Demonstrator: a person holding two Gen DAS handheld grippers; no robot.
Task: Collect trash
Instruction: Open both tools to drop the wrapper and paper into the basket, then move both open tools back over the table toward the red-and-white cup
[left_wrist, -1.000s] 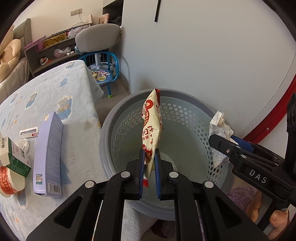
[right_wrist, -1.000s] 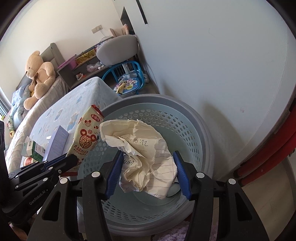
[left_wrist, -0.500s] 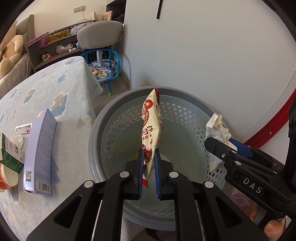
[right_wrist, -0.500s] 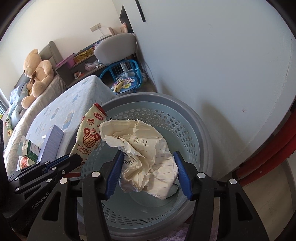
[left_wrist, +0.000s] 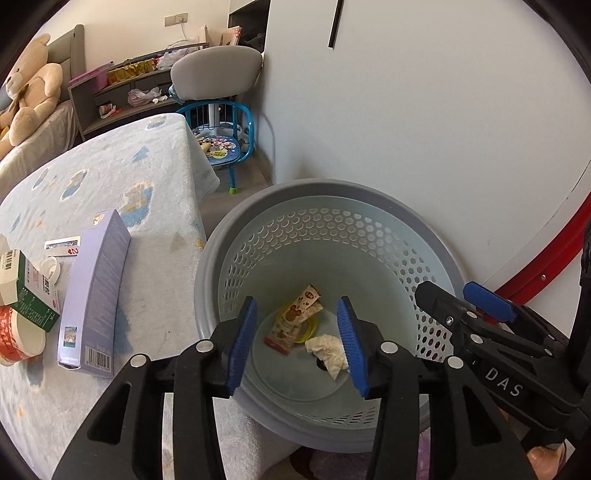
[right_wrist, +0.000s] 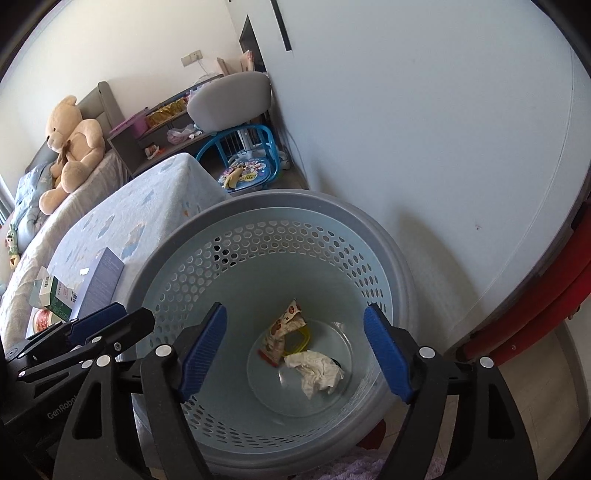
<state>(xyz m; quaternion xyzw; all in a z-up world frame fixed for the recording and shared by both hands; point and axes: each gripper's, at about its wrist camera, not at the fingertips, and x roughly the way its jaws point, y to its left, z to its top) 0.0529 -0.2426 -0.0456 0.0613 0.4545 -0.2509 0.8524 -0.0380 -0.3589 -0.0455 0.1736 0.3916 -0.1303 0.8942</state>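
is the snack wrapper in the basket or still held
In the basket. The snack wrapper lies on the basket floor beside the crumpled paper, and the left gripper is open.

Left hand-held gripper (left_wrist: 297, 338): jaws spread wide, blue pads (left_wrist: 243, 343) parted, nothing between them. Right hand-held gripper (right_wrist: 295, 349): jaws likewise spread wide and empty. The two sit side by side, both angled downward.
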